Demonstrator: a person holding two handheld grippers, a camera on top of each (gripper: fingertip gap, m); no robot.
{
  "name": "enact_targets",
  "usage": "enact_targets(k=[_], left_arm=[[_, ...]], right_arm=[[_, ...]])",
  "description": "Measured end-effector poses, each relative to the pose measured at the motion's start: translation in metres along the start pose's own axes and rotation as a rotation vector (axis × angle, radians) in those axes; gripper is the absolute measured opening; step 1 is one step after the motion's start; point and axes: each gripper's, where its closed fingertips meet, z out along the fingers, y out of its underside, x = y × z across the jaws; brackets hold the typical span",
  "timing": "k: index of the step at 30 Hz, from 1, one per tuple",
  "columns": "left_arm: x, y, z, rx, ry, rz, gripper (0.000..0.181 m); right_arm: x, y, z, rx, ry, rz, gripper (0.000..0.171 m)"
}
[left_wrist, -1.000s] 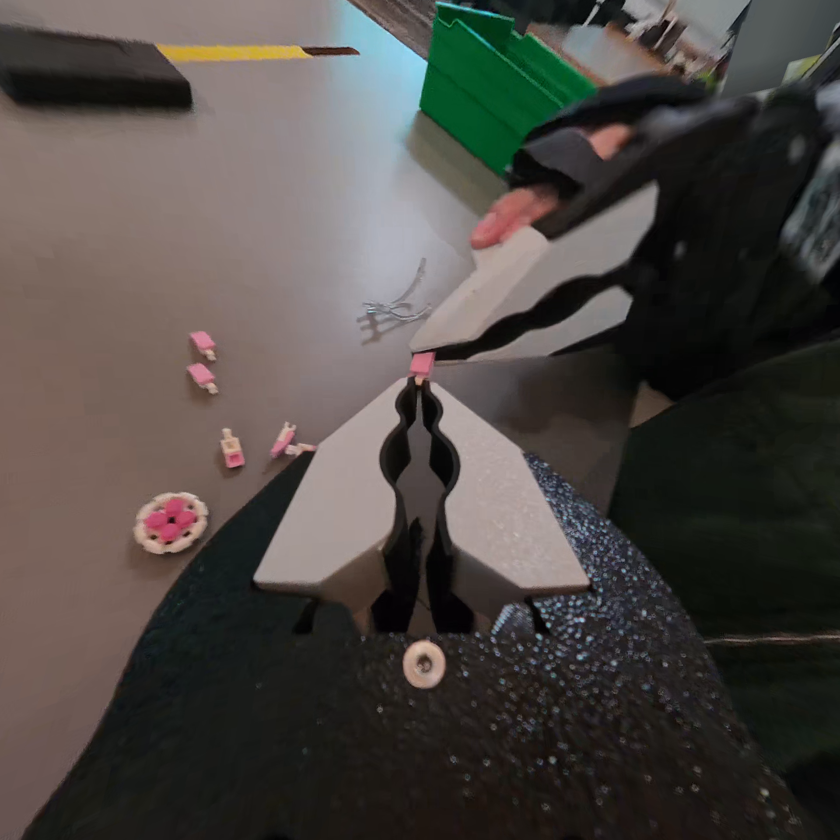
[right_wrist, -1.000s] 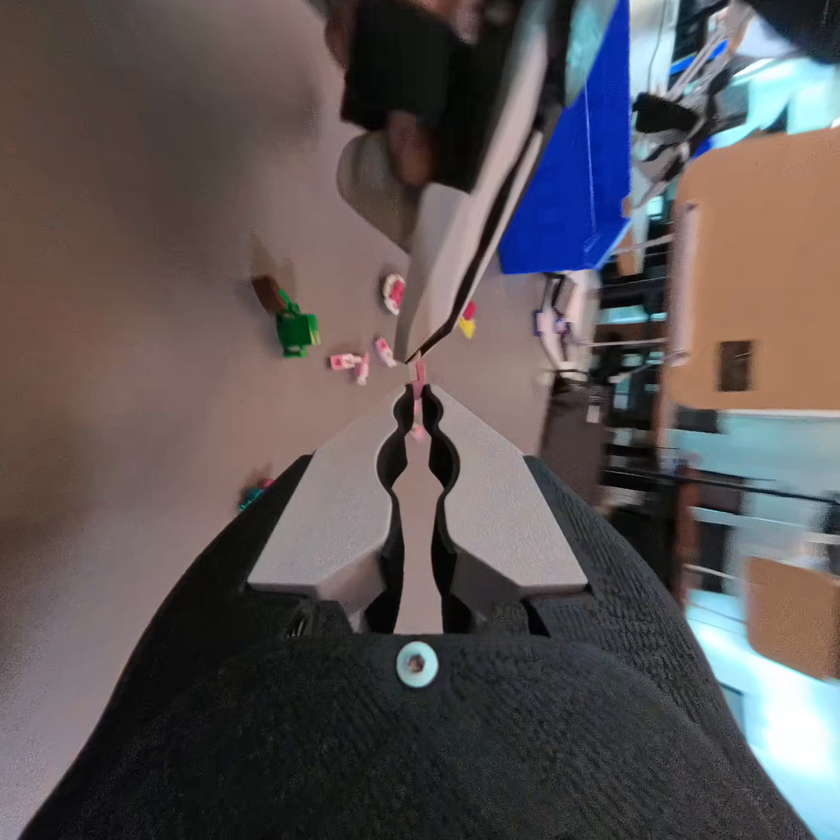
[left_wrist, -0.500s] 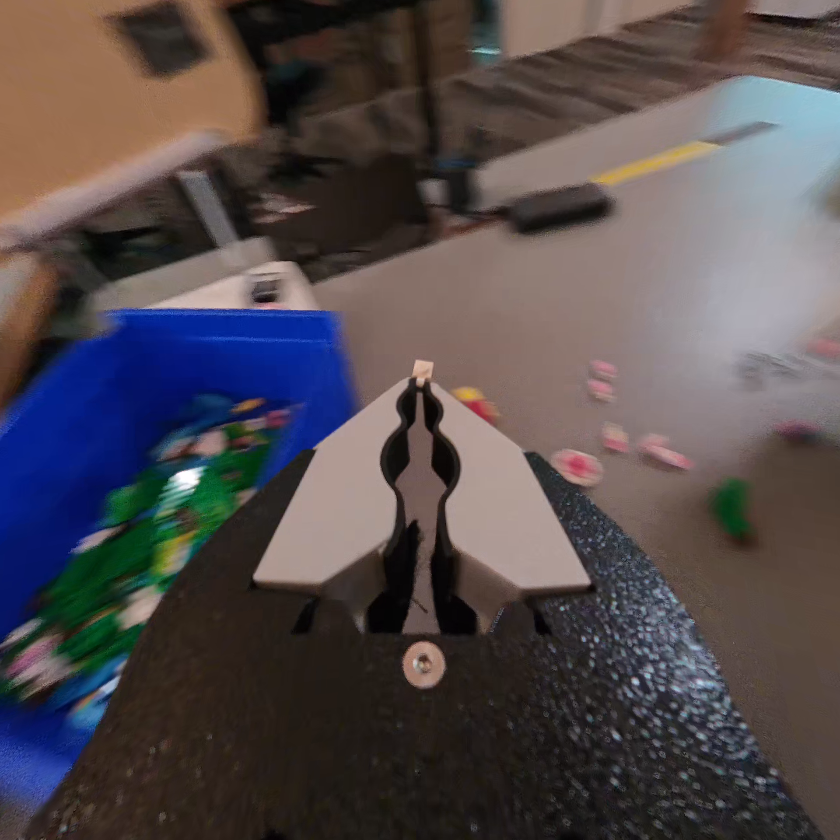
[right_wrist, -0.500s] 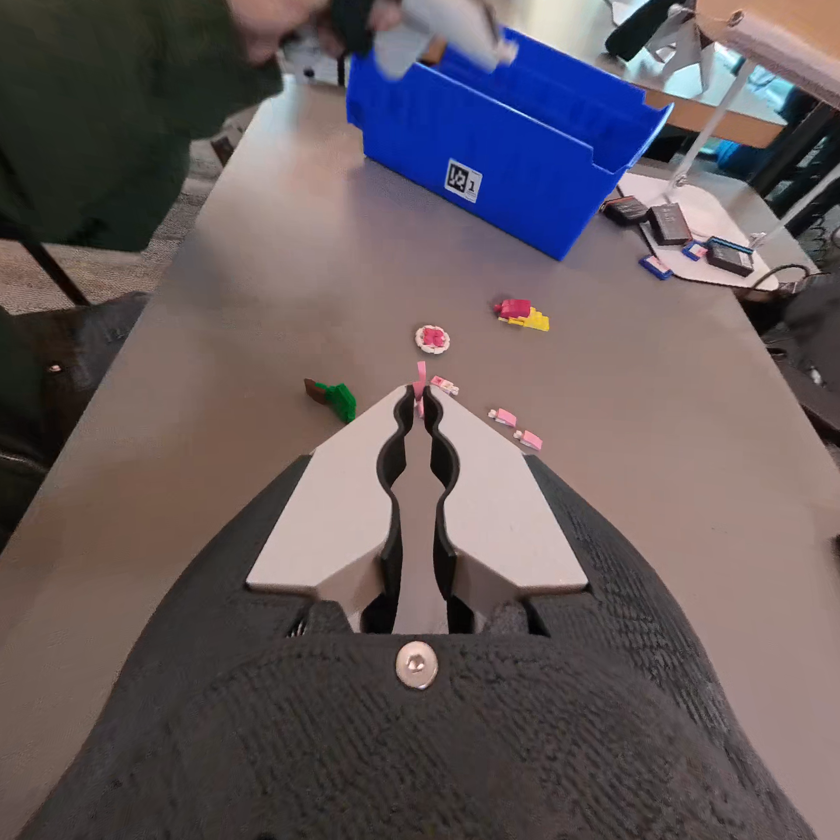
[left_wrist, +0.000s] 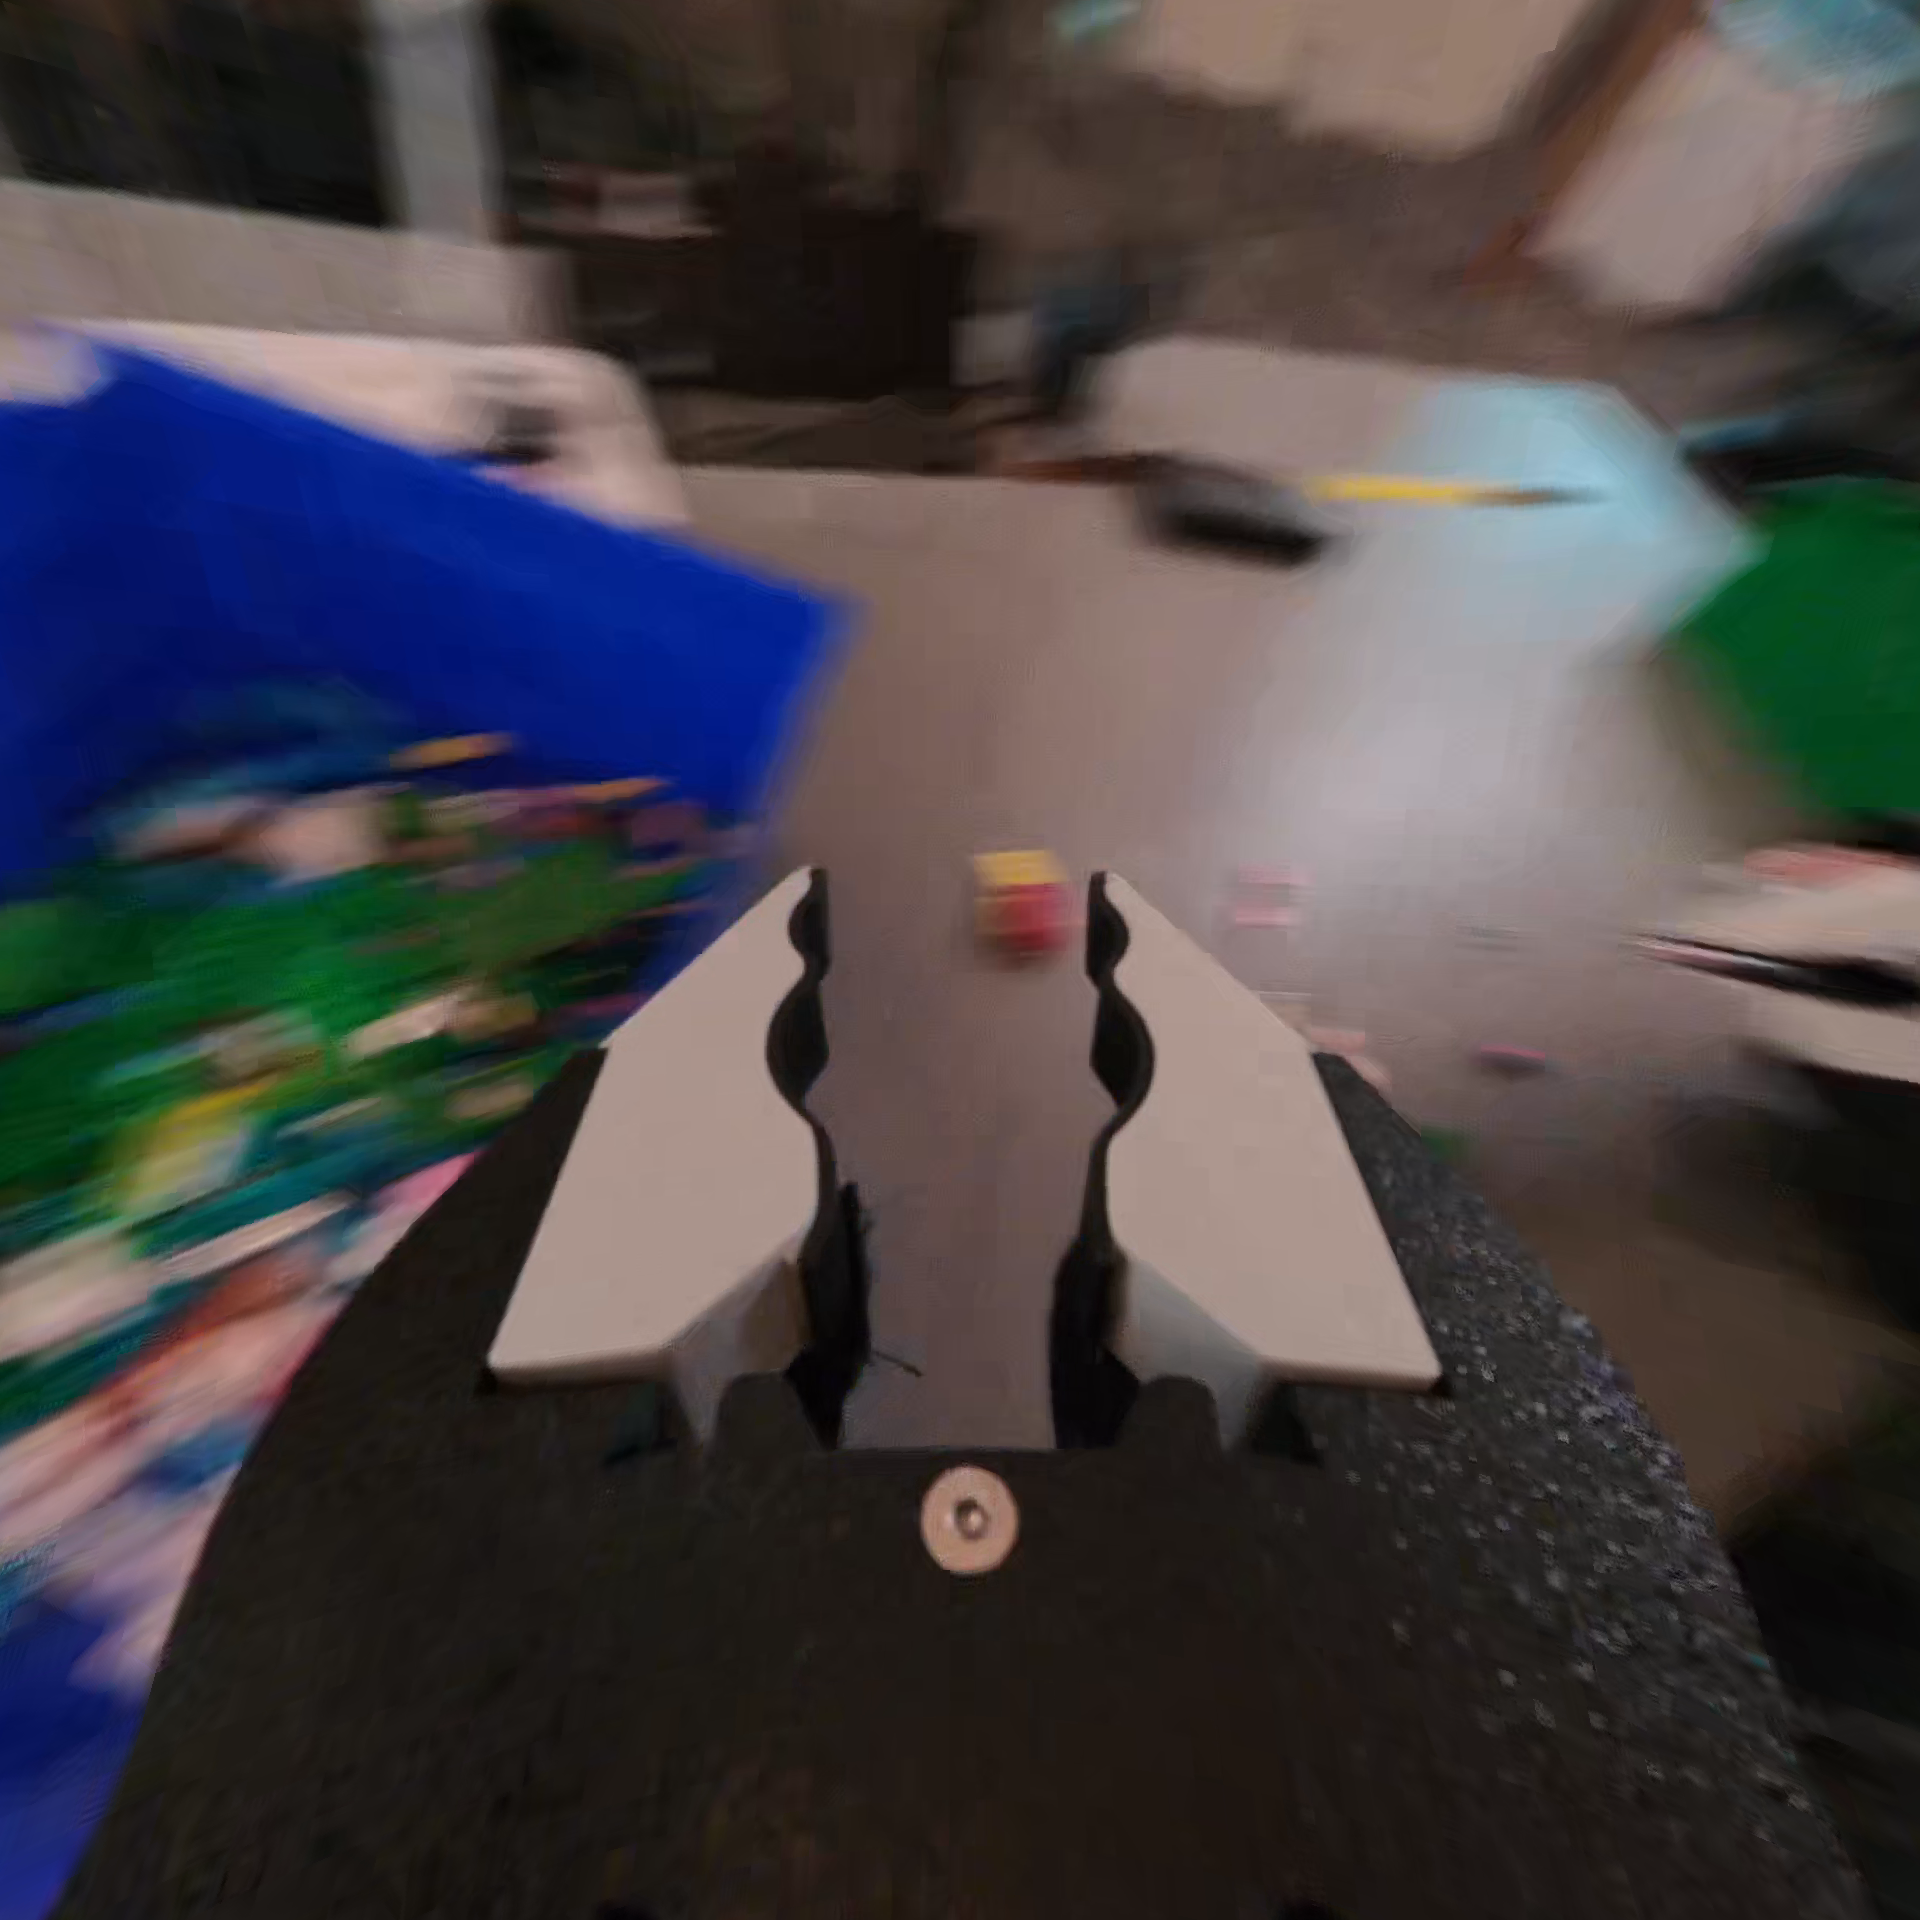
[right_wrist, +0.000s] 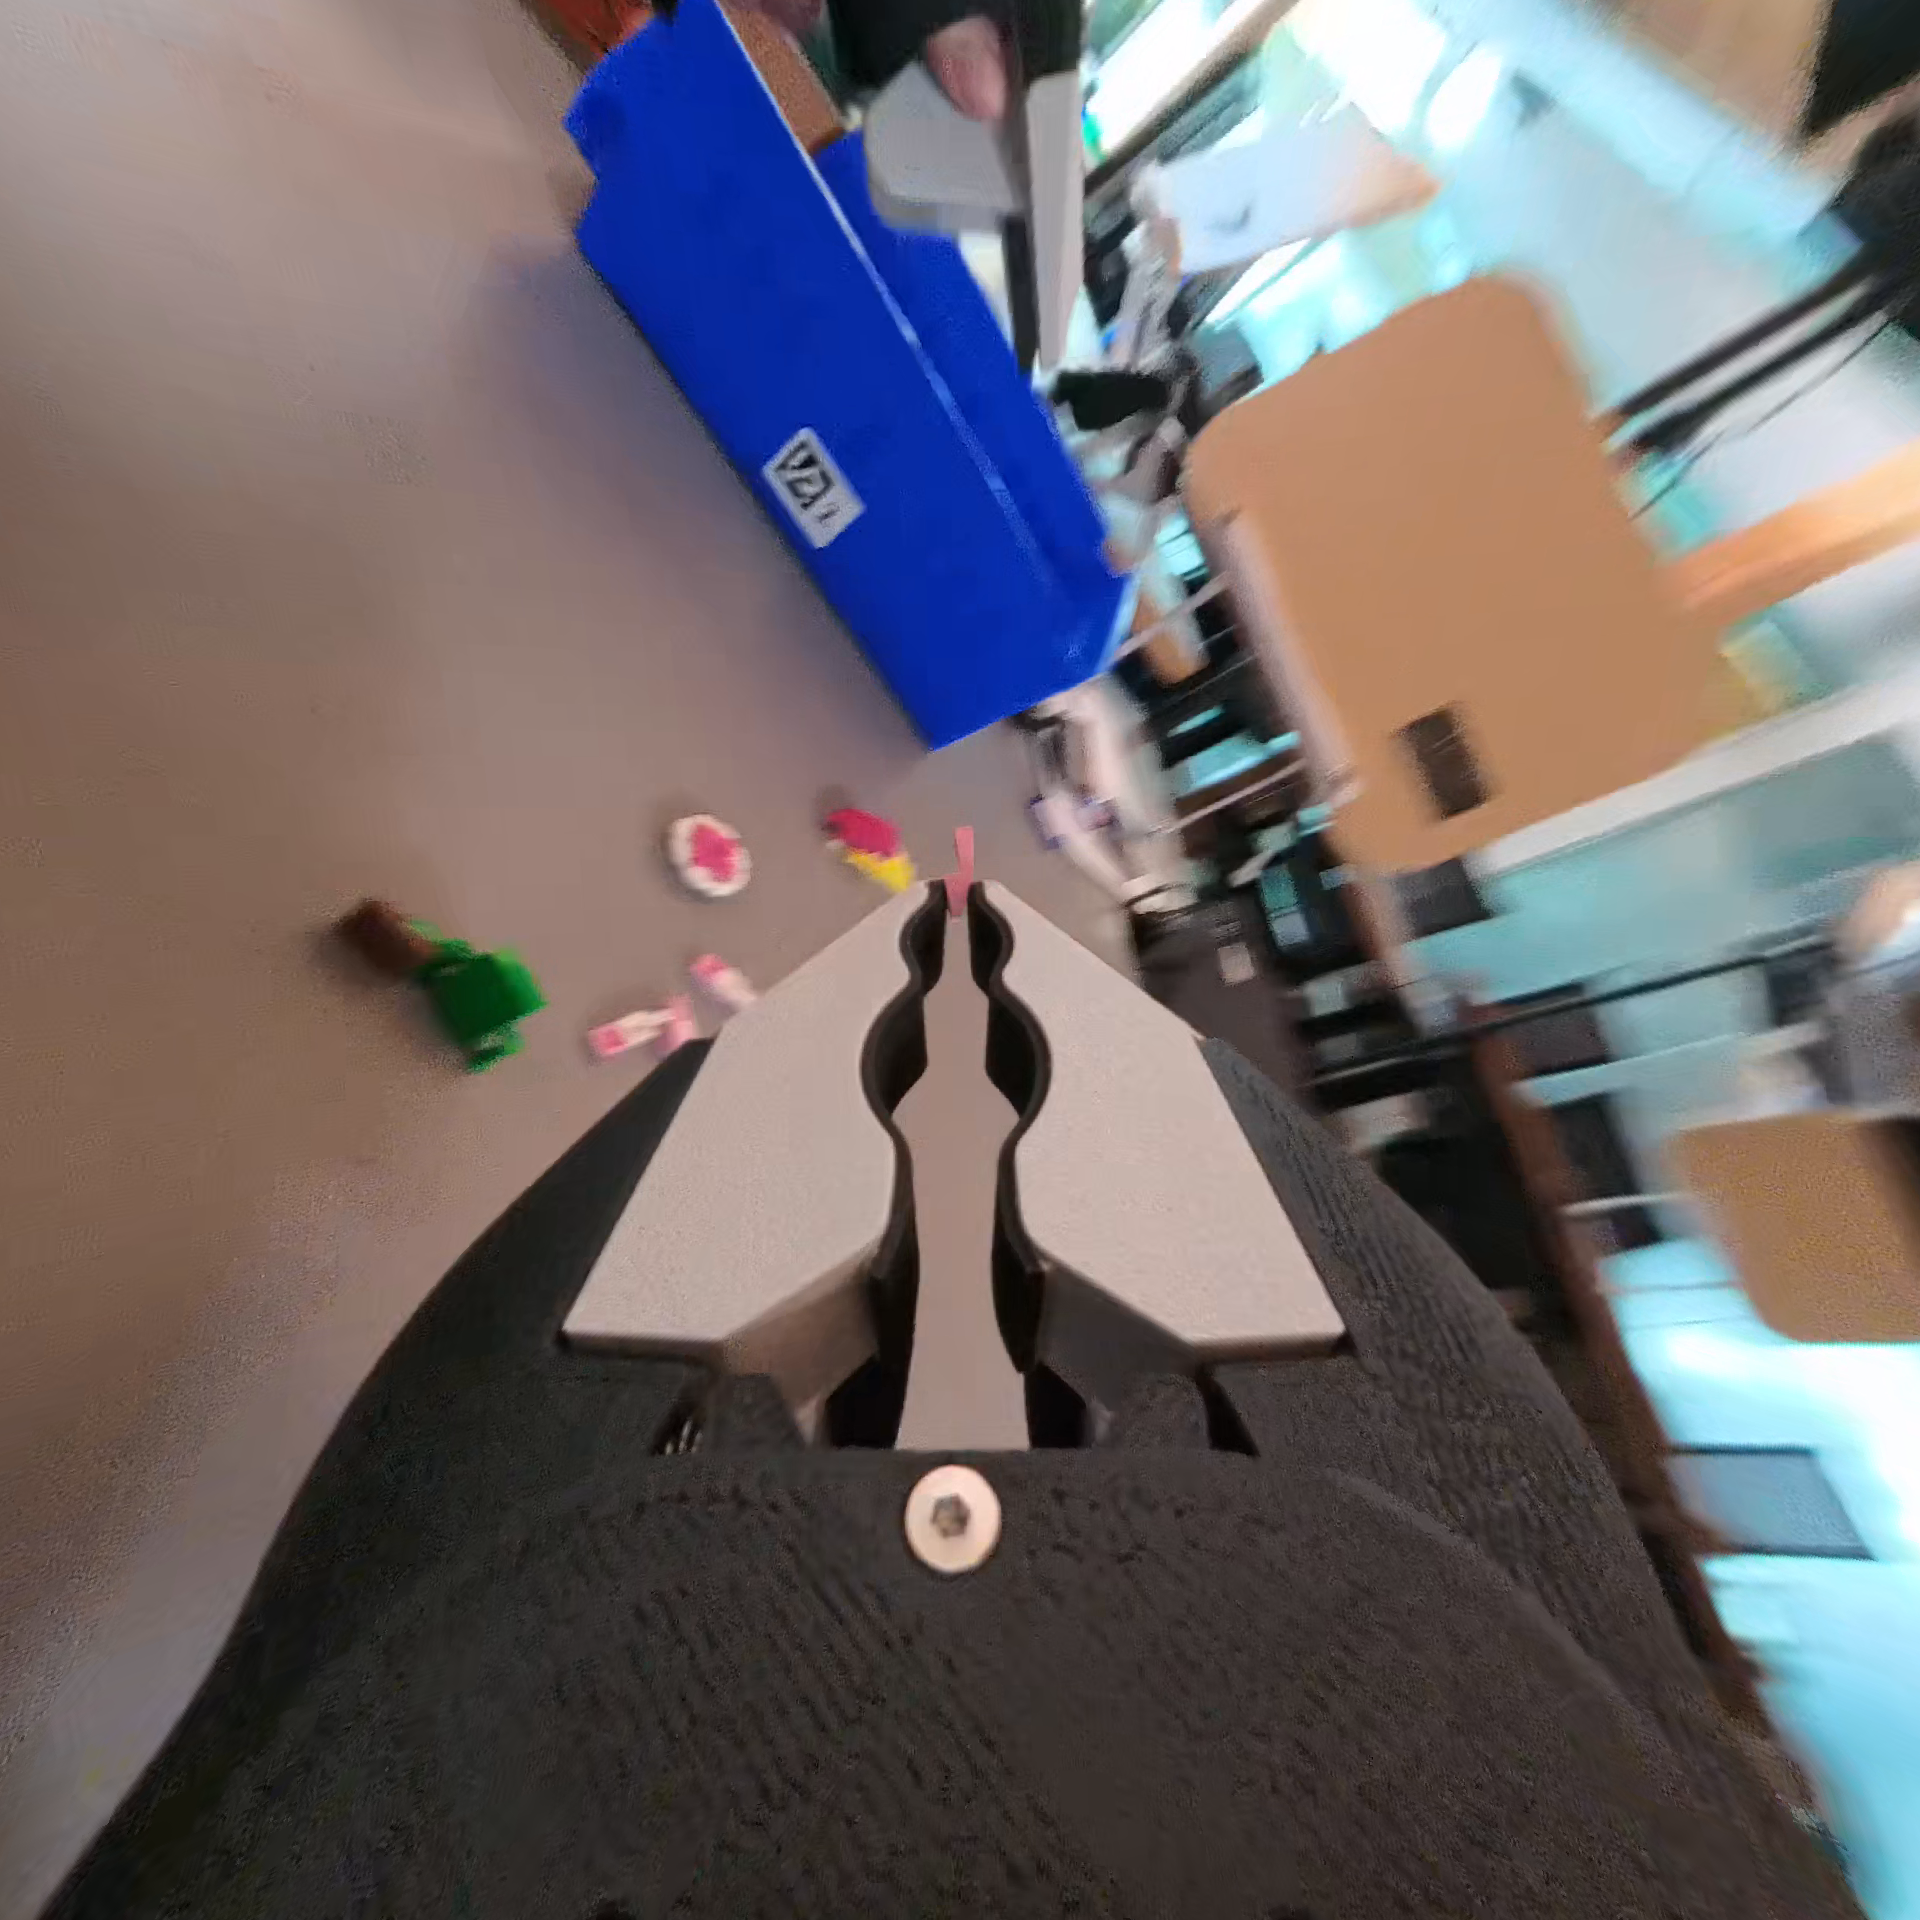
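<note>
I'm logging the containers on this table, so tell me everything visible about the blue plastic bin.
The blue plastic bin is a long, open-topped rectangular tub with smooth, glossy walls, resting on the grey table. A small white sticker with a black pattern sits on its long outer wall. In the blurred left wrist view it holds a jumble of mostly green small pieces. The open left gripper is beside it.

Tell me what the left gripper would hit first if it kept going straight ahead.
Probably the yellow and red brick piece on the grey table: it lies ahead of the open left gripper, seen between the fingers. Blur leaves depth uncertain.
</note>
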Motion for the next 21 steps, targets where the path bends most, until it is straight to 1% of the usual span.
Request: enact_targets(k=[1, 2, 3, 4, 6, 9, 11, 12, 14, 18, 20, 21], left_arm=[[0.049, 0.001, 0.004, 0.026, 0.202, -0.017, 0.045], [0.092, 0.004, 0.005, 0.037, 0.37, -0.026, 0.044], [0.125, 0.01, 0.005, 0.039, 0.487, -0.019, 0.043], [0.15, 0.016, 0.006, 0.042, 0.557, 0.004, 0.042], [0.184, 0.026, 0.008, 0.062, 0.62, 0.065, 0.036], [0.214, 0.03, 0.007, 0.124, 0.662, 0.095, 0.034], [0.221, 0.033, 0.008, 0.126, 0.657, 0.114, 0.03], [0.221, 0.035, 0.01, 0.117, 0.64, 0.127, 0.025], [0.219, 0.037, 0.015, 0.099, 0.61, 0.135, 0.008], [0.22, 0.038, 0.014, 0.105, 0.611, 0.155, 0.005], [0.217, 0.039, 0.013, 0.106, 0.579, 0.208, 0.005], [0.207, 0.034, 0.013, 0.12, 0.523, 0.224, 0.005]], right_arm=[[0.004, -0.009, 0.0, 0.007, 0.054, -0.102, 0.002], [0.007, -0.017, 0.0, 0.015, 0.1, -0.188, 0.002], [0.008, -0.024, 0.001, 0.022, 0.129, -0.255, 0.002], [0.009, -0.03, 0.001, 0.028, 0.147, -0.3, 0.002], [0.011, -0.039, 0.0, 0.051, 0.184, -0.342, 0.002], [0.015, -0.048, -0.004, 0.09, 0.208, -0.331, 0.001], [0.017, -0.05, -0.006, 0.097, 0.216, -0.333, 0.001], [0.017, -0.051, -0.006, 0.097, 0.217, -0.338, 0.001], [0.018, -0.051, -0.007, 0.094, 0.219, -0.346, 0.001], [0.016, -0.052, -0.008, 0.1, 0.205, -0.334, 0.001], [0.017, -0.049, -0.008, 0.099, 0.2, -0.282, 0.002], [0.019, -0.044, -0.008, 0.08, 0.198, -0.25, 0.002]])
